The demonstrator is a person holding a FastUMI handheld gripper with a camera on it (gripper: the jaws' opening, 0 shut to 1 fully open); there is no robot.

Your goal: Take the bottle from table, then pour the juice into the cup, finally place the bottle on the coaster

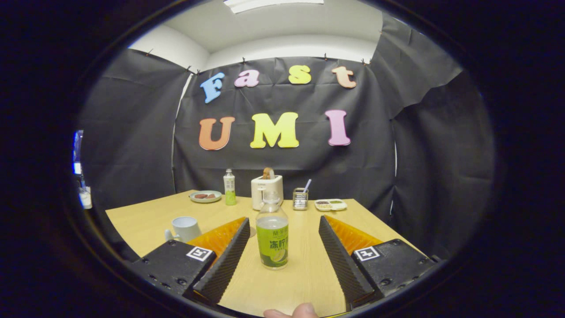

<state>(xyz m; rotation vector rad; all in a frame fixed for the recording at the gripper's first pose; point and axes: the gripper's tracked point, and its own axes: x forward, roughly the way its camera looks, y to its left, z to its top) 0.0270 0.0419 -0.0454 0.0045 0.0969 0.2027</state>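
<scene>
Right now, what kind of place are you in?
It looks like a small booth set up as a pretend kitchen table. Black cloth hangs as walls around a wooden table with a toaster, a cup and a juice bottle standing between the open tool's fingers.

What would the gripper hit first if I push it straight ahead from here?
The bottle. The gripper is open, and the bottle stands upright on the table between its fingers, nearer one than the other. The toaster stands well beyond it.
</scene>
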